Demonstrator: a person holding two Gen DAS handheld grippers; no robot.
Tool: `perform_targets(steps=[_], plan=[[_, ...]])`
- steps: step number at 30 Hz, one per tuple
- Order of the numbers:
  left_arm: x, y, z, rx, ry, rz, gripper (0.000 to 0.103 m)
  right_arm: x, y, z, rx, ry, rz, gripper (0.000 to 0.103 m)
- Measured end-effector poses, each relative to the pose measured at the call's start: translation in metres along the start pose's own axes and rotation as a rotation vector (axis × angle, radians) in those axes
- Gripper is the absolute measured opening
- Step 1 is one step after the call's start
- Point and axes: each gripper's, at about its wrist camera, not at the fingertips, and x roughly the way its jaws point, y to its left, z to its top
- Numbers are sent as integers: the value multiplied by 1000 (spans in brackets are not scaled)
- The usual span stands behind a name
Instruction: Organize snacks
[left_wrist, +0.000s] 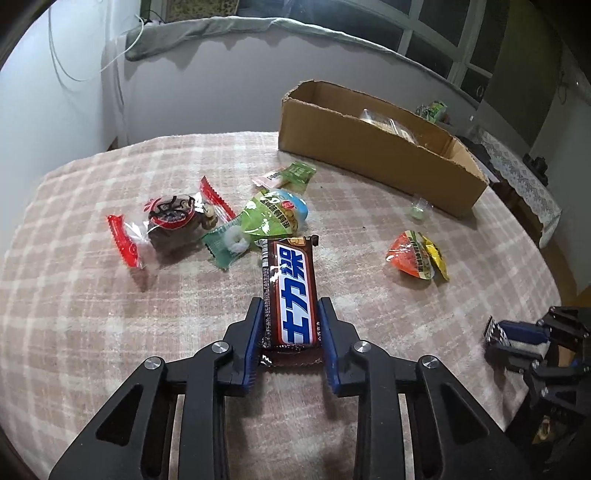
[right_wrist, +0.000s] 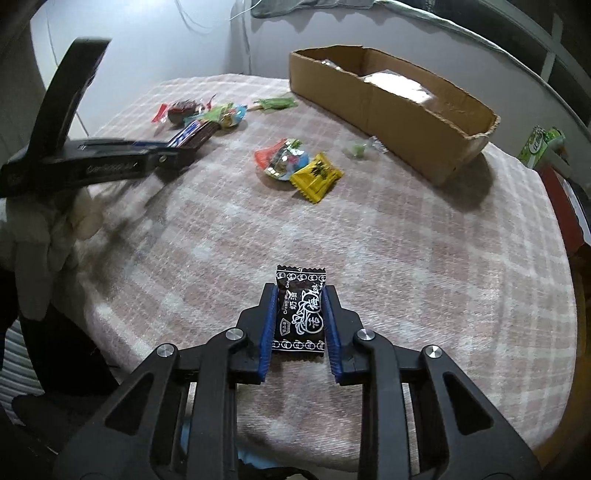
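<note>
Brown chocolate bar (left_wrist: 290, 295) between left tongs (left_wrist: 290, 306), black candy packet (right_wrist: 300, 314) between right tongs (right_wrist: 300, 291).

A broad stretch of bare checked cloth (right_wrist: 424, 258) lies open between the near edge and the cardboard box (right_wrist: 406, 110) at the far side — only the orange and yellow packets (right_wrist: 299, 166) and a small clear candy (right_wrist: 364, 147) lie on that way. To the left a cluster of wrappers (left_wrist: 207, 225) crowds the cloth — the box's open top faces up, partly filled.
</note>
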Motion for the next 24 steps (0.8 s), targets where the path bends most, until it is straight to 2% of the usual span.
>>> perform_targets(steps=[5, 15, 19, 22, 24], plan=[[0, -2, 3, 1, 3, -2, 27, -3, -7, 3, 18, -15, -5, 25], [-21, -7, 26, -19, -72, -58, 27, -21, -34, 28, 56, -94, -37, 25], [-26, -11, 47, -10, -104, -76, 27, -31, -48, 50, 57, -143, -66, 25], [-18, -16, 66, 10, -84, -117, 27, -37, -63, 72, 62, -185, -89, 25], [-12, -21, 78, 26, -88, -96, 27, -40, -74, 88, 69, -207, -100, 25]])
